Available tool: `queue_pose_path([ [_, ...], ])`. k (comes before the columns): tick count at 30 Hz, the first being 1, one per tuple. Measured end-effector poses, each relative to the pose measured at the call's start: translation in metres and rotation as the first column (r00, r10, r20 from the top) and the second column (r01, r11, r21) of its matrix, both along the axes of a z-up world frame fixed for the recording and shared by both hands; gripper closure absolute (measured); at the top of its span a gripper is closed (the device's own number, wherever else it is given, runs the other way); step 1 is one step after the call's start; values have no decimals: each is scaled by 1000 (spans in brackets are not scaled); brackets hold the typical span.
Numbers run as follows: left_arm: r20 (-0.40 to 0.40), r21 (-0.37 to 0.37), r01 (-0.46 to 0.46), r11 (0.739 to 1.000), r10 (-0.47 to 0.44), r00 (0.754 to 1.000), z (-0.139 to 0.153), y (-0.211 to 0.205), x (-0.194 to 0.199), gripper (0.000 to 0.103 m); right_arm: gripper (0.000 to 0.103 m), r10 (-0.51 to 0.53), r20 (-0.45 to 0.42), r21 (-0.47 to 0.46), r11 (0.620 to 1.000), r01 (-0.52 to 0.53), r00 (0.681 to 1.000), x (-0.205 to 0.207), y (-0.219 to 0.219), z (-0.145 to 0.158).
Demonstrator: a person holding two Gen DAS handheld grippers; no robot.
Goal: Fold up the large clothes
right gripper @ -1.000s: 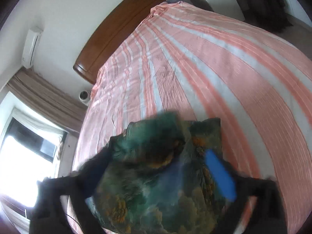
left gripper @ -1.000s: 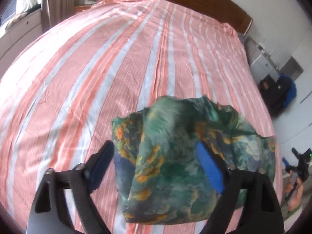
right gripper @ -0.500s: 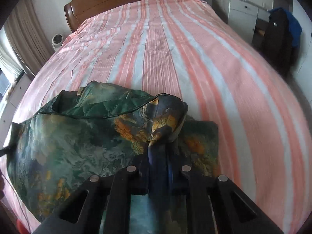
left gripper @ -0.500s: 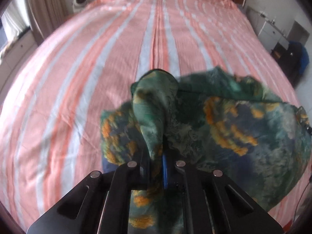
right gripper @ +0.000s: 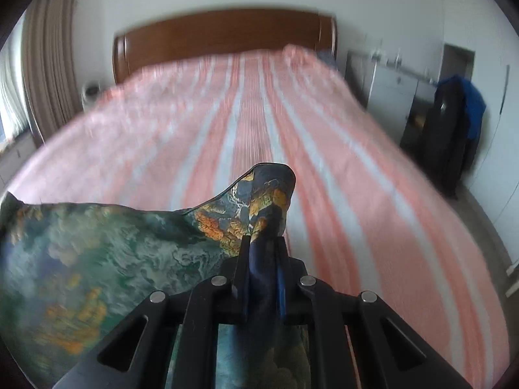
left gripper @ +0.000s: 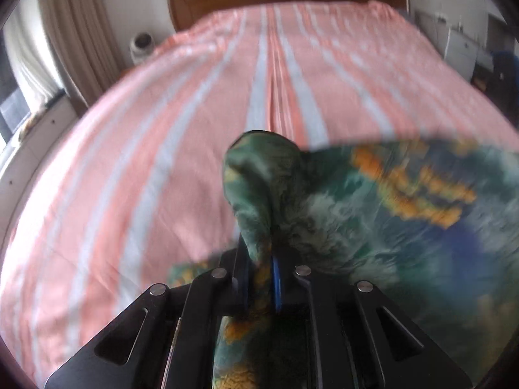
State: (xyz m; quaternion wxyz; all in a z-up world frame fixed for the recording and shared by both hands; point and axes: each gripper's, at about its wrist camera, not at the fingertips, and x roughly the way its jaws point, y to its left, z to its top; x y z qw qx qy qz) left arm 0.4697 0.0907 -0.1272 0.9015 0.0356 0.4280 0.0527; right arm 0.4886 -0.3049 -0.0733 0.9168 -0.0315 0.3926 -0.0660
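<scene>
Claws [left gripper: 259, 275] [right gripper: 262, 278] pinch garment [left gripper: 373, 220]; only right view shows hanging jacket [right gripper: 454, 129].

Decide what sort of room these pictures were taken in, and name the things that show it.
Most likely a home bedroom. A large bed under a pink-and-white striped sheet fills both views, with a brown wooden headboard at its far end and beige pleated curtains hanging by a window.

The garment [left gripper: 373, 214] stretches between both tongs, apparently above the bed [left gripper: 162, 162], headboard [right gripper: 223, 35] behind.
</scene>
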Motion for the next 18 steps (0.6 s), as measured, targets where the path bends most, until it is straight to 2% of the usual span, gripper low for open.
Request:
queue_pose_path([
  [2,41,-7,1,1000,-1,999,-7,-1,-7,93,89,4,-73,47,999,-1,997,0,-5,-42],
  [4,39,-41,5,999,-3,999,-6,4,-6,88,88,-3,-40,46,999,5,999,-8,-7,-52],
  [6,16,-101,-2,995,4,1000,-4,16,-3,80,82,-5,-47,79,997,9,999,-6,-14,-51],
  [7,3,-131,-10,991,11,1000,-1,21,-2,70,81,-6,-59,108,994,13,998,-5,-18,-49],
  [8,-11,-152,-21,988,19,1000,5,26,-2,50,75,-5,-62,138,990,13,998,-4,-23,-46],
  [9,-19,-175,-30,984,27,999,14,32,-8,37,61,-4,-57,190,982,15,998,-8,-31,-38],
  [10,1,-208,-25,978,26,1000,26,40,-19,19,49,-4,-46,226,974,14,999,-11,-32,-29],
  [11,34,-231,-10,973,18,999,34,47,-32,12,26,1,-13,306,952,3,1000,-21,-44,-15],
  [12,60,-252,7,968,9,998,42,54,-45,11,13,7,19,365,931,-14,1000,-28,-51,-7],
  [13,65,-275,16,961,2,998,47,64,-59,9,10,0,76,433,901,-33,997,-46,-66,10],
  [14,52,-303,18,953,-2,999,48,74,-71,9,7,-12,93,452,892,-32,996,-56,-73,17],
  [15,39,-328,15,945,-2,999,47,80,-79,9,5,-28,95,469,883,-20,995,-74,-88,24],
  [18,-34,-477,-8,879,-10,999,28,98,-101,9,4,-42,26,529,848,22,999,-99,-113,14],
])
